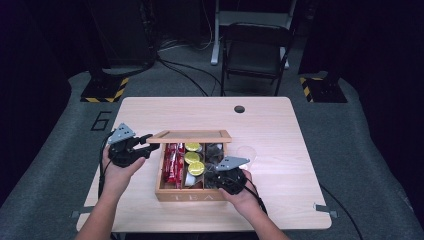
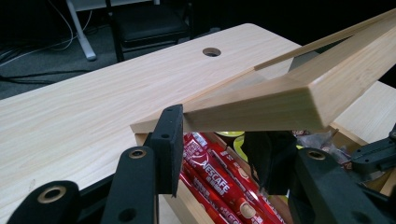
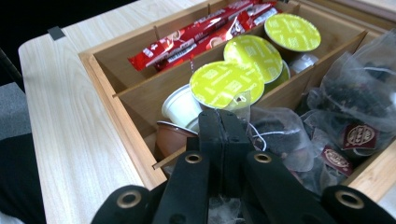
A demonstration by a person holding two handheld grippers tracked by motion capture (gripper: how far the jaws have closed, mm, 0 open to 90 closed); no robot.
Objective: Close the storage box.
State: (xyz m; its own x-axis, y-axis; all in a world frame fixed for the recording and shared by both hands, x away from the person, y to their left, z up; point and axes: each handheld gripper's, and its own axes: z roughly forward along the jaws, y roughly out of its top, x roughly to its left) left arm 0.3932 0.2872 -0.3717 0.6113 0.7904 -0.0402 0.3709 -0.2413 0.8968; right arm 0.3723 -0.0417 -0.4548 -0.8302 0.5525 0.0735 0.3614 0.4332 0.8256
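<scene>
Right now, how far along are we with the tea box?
Done: the lid is raised, with the left gripper clamped on its edge. In hand: the right gripper, jaws shut, sits among the tea bags in the tea box. Left: lifting a bag out.

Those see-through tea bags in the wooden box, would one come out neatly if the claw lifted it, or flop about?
Probably floppy: the tea bags look like thin crinkled film sacks, sagging against each other. Likely very light, since each holds only loose leaves. Their strings and paper tags overlap, so one might drag a neighbour along. The right claw is shut among them.
</scene>
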